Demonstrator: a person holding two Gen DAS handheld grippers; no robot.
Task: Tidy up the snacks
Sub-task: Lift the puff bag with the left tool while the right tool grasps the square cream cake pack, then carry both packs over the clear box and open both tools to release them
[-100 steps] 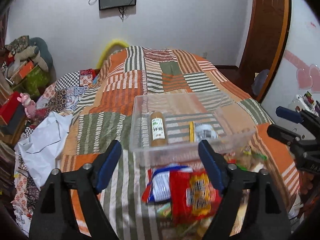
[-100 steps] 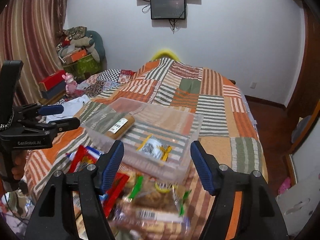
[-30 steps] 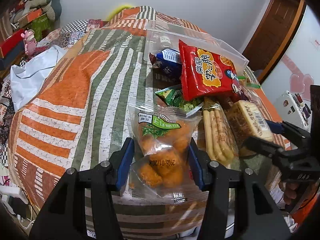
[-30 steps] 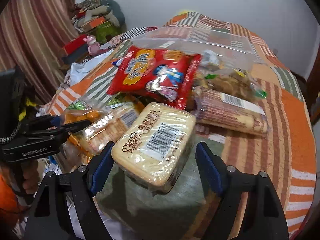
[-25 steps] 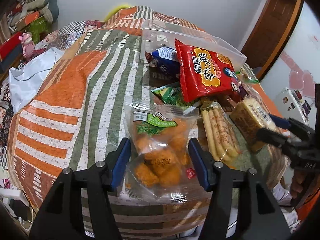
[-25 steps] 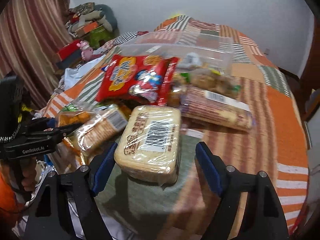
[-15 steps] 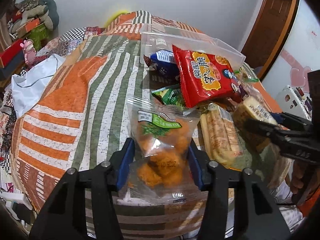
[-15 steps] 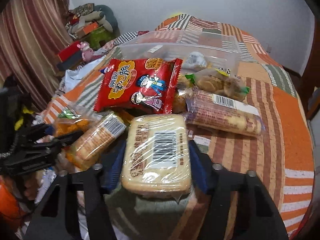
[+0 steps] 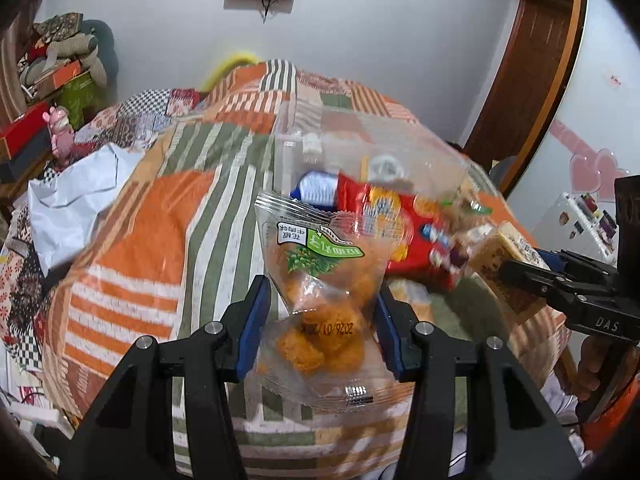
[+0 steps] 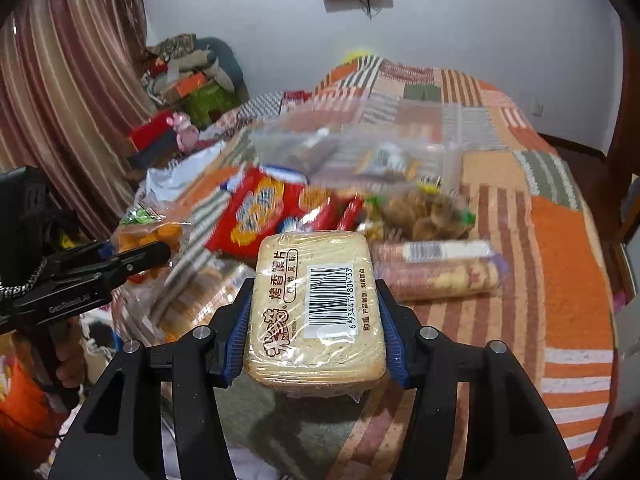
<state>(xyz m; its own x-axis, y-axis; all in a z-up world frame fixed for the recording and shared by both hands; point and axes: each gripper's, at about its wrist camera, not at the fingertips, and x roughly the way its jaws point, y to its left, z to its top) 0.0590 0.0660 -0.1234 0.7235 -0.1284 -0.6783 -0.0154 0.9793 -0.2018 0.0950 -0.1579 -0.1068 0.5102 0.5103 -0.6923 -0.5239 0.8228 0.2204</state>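
My left gripper (image 9: 320, 324) is shut on a clear bag of orange fried snacks (image 9: 324, 280) and holds it lifted above the quilt. My right gripper (image 10: 316, 324) is shut on a cream block of baked bun slices (image 10: 316, 296), also lifted. The clear plastic bin (image 9: 360, 144) stands behind the snack pile on the bed and holds a few items. A red chip bag (image 9: 392, 224) and a blue packet (image 9: 316, 188) lie in front of it. The right gripper with its block shows in the left wrist view (image 9: 532, 276).
A striped patchwork quilt (image 10: 560, 240) covers the bed. A long biscuit roll (image 10: 440, 268), a bag of brown pastries (image 10: 428, 212) and a biscuit pack (image 10: 192, 296) lie on it. White cloth (image 9: 76, 200) and piled boxes sit at the left.
Both grippers closed on their snacks and lifted them. The views tilted up toward the bin and the wall.
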